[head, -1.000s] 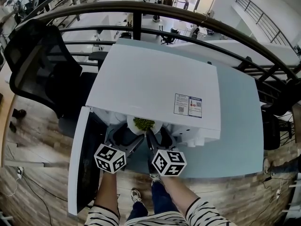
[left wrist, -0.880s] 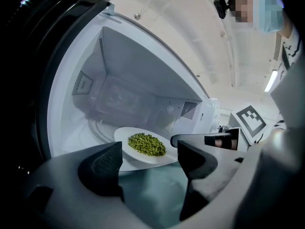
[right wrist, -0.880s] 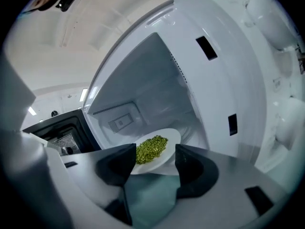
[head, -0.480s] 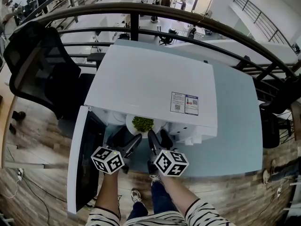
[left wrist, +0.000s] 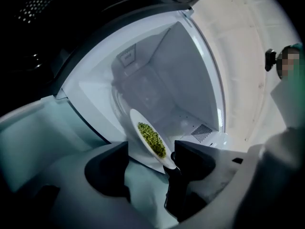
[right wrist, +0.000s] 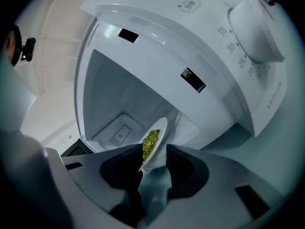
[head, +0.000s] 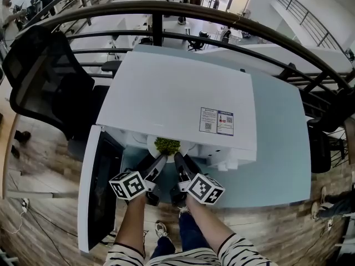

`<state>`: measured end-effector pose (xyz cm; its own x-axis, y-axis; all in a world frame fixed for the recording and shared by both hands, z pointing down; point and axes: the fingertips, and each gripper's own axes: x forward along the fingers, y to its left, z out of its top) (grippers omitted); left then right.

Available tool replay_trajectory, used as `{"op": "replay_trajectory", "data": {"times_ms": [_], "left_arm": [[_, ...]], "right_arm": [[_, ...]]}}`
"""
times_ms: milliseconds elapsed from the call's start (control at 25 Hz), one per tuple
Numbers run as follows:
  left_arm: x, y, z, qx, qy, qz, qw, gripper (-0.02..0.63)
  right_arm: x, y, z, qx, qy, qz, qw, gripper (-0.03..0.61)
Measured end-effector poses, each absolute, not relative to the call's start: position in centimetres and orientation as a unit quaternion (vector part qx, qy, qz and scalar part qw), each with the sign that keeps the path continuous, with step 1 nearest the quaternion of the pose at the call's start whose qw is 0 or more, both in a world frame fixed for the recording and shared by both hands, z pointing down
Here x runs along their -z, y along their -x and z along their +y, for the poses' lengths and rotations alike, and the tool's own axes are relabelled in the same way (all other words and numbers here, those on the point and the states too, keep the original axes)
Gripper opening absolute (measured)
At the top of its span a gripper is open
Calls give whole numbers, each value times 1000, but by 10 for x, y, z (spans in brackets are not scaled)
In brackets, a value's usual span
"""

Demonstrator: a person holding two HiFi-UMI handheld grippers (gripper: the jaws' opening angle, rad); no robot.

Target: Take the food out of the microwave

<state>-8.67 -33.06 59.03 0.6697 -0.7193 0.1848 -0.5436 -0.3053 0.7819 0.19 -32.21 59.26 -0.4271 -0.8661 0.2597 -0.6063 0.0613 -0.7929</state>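
Note:
A white plate of green peas (head: 167,146) sits at the mouth of the white microwave (head: 177,98), whose door (head: 100,193) hangs open to the left. My right gripper (head: 180,163) has the plate's near rim (right wrist: 151,142) between its jaws. They have just been closing and now press on the rim from both sides. My left gripper (head: 157,164) stands open. In the left gripper view the plate (left wrist: 151,140) lies against its right finger (left wrist: 190,159), with a gap to the left one.
The microwave stands on a pale blue table (head: 283,148). Its timer dial (right wrist: 255,30) is to the right of the opening. A black office chair (head: 50,82) stands to the left and a dark railing (head: 222,18) curves behind. Wooden floor lies below the table's front edge.
Both grippers have rolled about their own line, so the marker cubes show other faces. The right jaws have narrowed onto the plate's rim. The plate has not visibly moved.

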Motion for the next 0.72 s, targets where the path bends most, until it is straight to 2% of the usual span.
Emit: {"op": "replay_trajectory", "data": {"times_ms": [200,280,480,720], "left_arm": [[-590,93,-332,129,-785,-409,446,170],[-587,97,-333,146,-778,-416,447,129],[-590,98,-329,156,-766,-412,469,103],[-586,97,-315,164,-754,-407,489,72]], "right_arm": [[-593,0,-323,471,495,712,163,139],[-592,2,-323,476,485,714,169,112],[-593,2,-321,500,473,699,191,86],[-596,1,-306,514,472,693,183,83]]}}
